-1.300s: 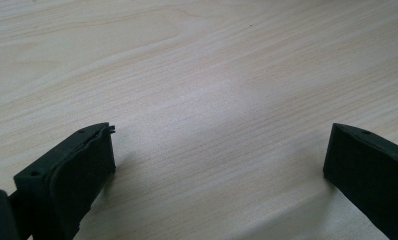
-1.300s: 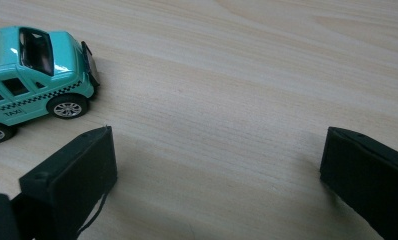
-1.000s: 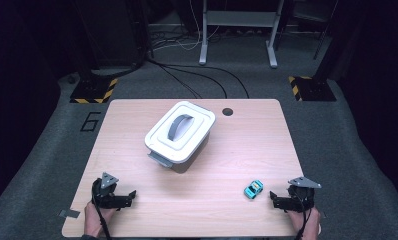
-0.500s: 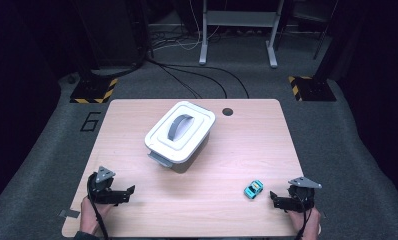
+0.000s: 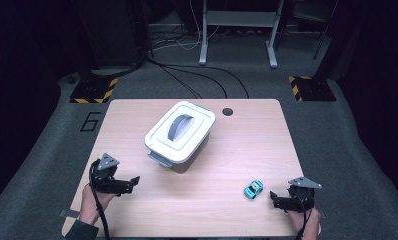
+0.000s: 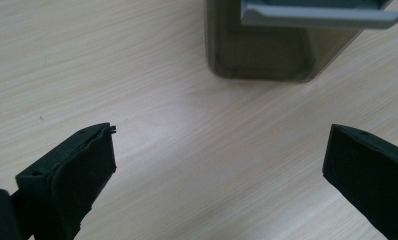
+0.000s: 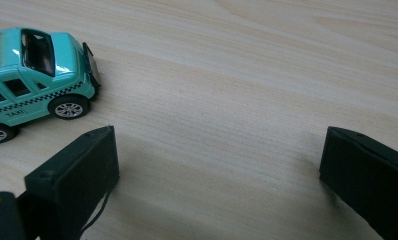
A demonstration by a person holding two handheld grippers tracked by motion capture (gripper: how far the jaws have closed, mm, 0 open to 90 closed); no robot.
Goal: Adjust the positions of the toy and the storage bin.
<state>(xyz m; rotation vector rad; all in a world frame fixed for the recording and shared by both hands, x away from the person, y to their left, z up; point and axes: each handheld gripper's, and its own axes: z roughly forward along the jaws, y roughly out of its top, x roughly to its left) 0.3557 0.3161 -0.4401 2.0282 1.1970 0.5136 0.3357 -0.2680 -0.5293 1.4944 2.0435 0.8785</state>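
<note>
A grey storage box with a white lid and grey handle [image 5: 180,135] stands closed on the middle of the wooden table [image 5: 247,135]; its lower wall and lid latch [image 6: 259,42] appear at the top of the left gripper view. A small teal toy taxi [image 5: 253,188] sits near the front right; it lies at the upper left of the right gripper view [image 7: 34,75]. My left gripper [image 5: 133,182] hovers at the front left, open and empty [image 6: 219,165]. My right gripper [image 5: 273,198] rests just right of the taxi, open, with bare table between its jaws [image 7: 217,165].
A round cable hole [image 5: 227,111] lies at the table's far edge. Beyond the table are grey carpet, black cables [image 5: 187,75], a metal desk frame [image 5: 237,30] and yellow-black striped feet [image 5: 307,87]. A floor marking "6" [image 5: 89,121] sits to the left.
My left gripper has shifted slightly up and away from the table's front edge. The right gripper, taxi and box have stayed put.
</note>
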